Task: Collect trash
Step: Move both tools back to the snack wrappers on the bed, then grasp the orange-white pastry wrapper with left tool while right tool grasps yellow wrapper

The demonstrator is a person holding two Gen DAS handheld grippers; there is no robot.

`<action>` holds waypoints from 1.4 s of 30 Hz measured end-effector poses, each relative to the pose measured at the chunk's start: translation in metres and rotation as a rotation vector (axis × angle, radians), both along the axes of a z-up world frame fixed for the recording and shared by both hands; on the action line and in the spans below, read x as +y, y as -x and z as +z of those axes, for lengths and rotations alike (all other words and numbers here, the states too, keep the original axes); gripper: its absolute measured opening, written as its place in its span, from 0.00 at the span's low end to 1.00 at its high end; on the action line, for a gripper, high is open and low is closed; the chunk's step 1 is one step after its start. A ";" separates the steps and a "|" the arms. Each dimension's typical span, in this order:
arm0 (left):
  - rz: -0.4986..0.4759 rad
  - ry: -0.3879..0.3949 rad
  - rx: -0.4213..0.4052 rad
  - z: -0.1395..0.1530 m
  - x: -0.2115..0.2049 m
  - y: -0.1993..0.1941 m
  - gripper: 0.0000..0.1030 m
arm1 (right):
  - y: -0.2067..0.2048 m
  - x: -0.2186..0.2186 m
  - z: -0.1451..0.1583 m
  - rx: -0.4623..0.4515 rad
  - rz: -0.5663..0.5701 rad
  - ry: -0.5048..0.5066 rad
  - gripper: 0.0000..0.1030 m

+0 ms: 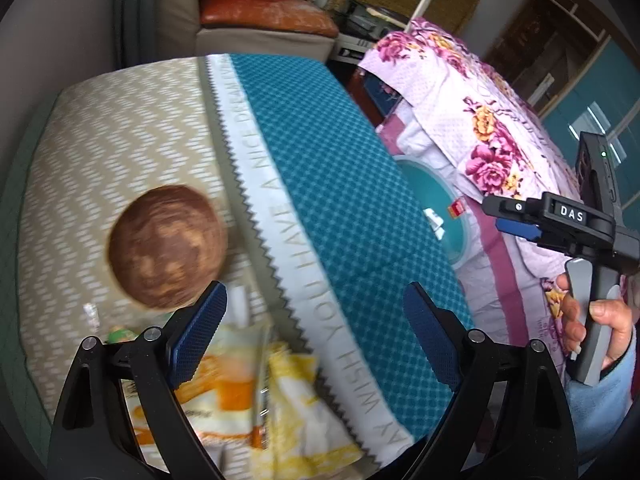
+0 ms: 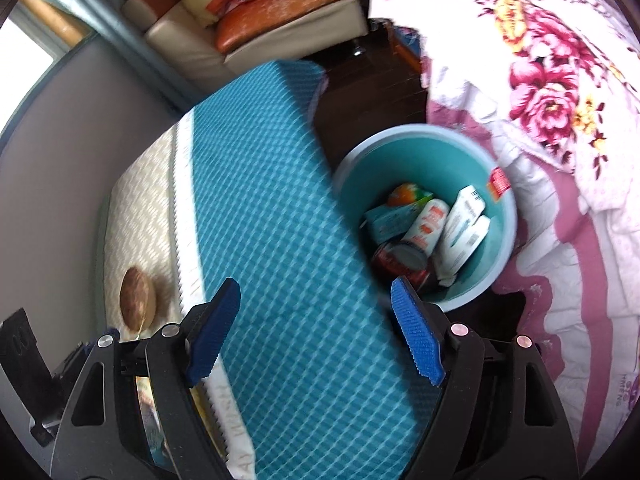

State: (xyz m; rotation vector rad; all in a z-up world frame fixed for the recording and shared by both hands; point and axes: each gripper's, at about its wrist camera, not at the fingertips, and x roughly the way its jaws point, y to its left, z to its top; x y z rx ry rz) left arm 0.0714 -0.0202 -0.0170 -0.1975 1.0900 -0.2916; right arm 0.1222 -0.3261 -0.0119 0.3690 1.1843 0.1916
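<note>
Left tool spread wide, nothing between its blue pads, poised low over one yellow-and-orange wrapper lying at the near end of the beige zigzag bed surface. One brown round object just beyond the wrapper, apart from it. Right tool likewise wide and holding nothing, held above the teal blanket, angled toward one teal bin on the floor. Bin wedged between blanket edge and floral quilt. Inside: several boxes, a tube and a can; exact count unclear through blur.
</note>
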 end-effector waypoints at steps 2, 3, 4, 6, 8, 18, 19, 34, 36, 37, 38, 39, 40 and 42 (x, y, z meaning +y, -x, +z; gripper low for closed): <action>0.025 -0.008 0.001 0.000 0.016 0.008 0.88 | 0.004 0.013 -0.001 0.010 0.027 0.002 0.72; 0.043 -0.009 0.001 0.000 0.027 0.014 0.88 | 0.008 0.022 -0.001 0.017 0.046 0.005 0.72; 0.054 -0.010 0.000 0.000 0.034 0.017 0.88 | 0.009 0.027 -0.001 0.020 0.055 0.007 0.72; 0.078 -0.010 -0.002 0.000 0.049 0.025 0.88 | 0.015 0.043 -0.002 0.030 0.086 0.016 0.72; 0.101 -0.013 -0.001 -0.002 0.063 0.033 0.88 | 0.021 0.057 -0.003 0.041 0.108 0.017 0.72; 0.217 0.012 0.050 -0.028 0.122 0.066 0.88 | 0.065 0.157 -0.046 0.181 0.322 0.031 0.72; 0.223 0.014 0.050 -0.029 0.125 0.069 0.88 | 0.069 0.165 -0.049 0.187 0.341 0.035 0.72; 0.229 0.008 0.085 -0.044 0.135 0.074 0.88 | 0.085 0.228 -0.076 0.229 0.494 0.056 0.10; 0.221 0.001 0.087 -0.044 0.132 0.073 0.88 | 0.087 0.233 -0.074 0.205 0.501 0.060 0.06; 0.219 -0.003 0.087 -0.045 0.131 0.071 0.88 | 0.089 0.235 -0.073 0.189 0.499 0.062 0.05; 0.218 -0.008 0.087 -0.045 0.130 0.070 0.88 | 0.087 0.232 -0.069 0.171 0.487 0.061 0.05; 0.216 -0.014 0.086 -0.045 0.128 0.069 0.88 | 0.086 0.230 -0.066 0.162 0.478 0.058 0.05; 0.214 -0.021 0.083 -0.044 0.126 0.068 0.88 | 0.083 0.226 -0.063 0.149 0.460 0.054 0.05; 0.205 -0.030 0.070 -0.042 0.122 0.066 0.88 | 0.081 0.220 -0.058 0.135 0.431 0.046 0.04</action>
